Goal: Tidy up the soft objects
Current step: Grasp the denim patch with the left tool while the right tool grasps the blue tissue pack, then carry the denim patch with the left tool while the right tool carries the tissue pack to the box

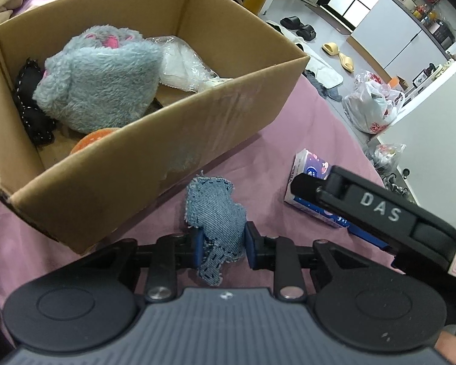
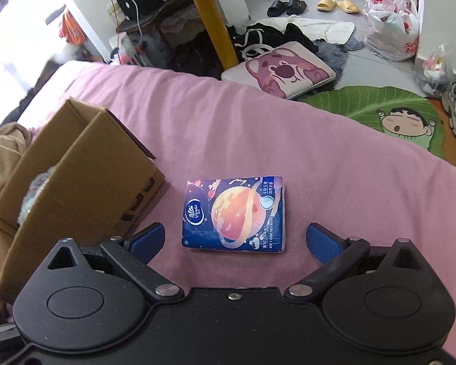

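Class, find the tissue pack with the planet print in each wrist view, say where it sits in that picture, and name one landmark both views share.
Left wrist view: the tissue pack lies right of centre on the pink bedsheet, partly behind the right gripper.
Right wrist view: the pack lies flat at centre, ahead of the open fingers.
Shared landmark: the cardboard box, left of the pack in both.

Between the blue-padded jaws sits a faded blue denim scrap [image 1: 216,213] with dark stitching. Ahead of the other jaws lies a navy tissue pack [image 2: 234,213] printed with an orange planet, on a plain pink bedsheet [image 2: 319,158].
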{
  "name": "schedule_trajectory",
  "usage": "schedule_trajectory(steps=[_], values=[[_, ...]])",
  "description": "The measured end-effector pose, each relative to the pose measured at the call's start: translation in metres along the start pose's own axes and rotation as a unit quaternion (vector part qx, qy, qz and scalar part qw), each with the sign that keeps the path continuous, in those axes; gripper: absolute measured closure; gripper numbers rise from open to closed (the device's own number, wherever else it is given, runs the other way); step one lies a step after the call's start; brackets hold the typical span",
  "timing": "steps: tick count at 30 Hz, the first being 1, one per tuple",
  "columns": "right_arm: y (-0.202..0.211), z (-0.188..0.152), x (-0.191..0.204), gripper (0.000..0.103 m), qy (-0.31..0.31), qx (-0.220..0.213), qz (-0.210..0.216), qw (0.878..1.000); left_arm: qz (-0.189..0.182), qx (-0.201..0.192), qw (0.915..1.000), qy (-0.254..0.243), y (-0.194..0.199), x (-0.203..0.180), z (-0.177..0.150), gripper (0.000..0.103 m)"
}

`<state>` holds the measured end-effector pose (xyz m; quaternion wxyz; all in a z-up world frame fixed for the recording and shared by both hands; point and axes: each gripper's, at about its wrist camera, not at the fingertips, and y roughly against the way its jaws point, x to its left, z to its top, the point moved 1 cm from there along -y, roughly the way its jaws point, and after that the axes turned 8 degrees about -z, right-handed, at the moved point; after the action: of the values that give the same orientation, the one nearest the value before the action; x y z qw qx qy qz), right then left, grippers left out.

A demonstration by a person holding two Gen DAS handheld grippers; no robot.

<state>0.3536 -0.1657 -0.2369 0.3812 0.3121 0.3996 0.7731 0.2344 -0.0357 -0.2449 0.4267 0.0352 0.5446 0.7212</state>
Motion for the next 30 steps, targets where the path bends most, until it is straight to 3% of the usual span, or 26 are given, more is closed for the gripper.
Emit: schedule_trajectory(steps=[4, 12, 30], values=[[0.002, 0.002, 0.001, 0.034, 0.002, 0.008, -0.024, 1.0, -0.008, 0.004, 0.9999, 0.007, 0.002, 0.003, 0.001, 0.078], [0.021, 0.0, -0.001, 0.036, -0.018, 0.022, -0.042, 0.999, -0.035, 0.006, 0.9994, -0.004, 0.014, 0.001, 0.006, 0.08], [0.095, 0.001, 0.001, 0.036, -0.075, -0.038, -0.039, 0.996, -0.088, -0.005, 0.993, -0.078, 0.076, -0.017, 0.021, 0.08]])
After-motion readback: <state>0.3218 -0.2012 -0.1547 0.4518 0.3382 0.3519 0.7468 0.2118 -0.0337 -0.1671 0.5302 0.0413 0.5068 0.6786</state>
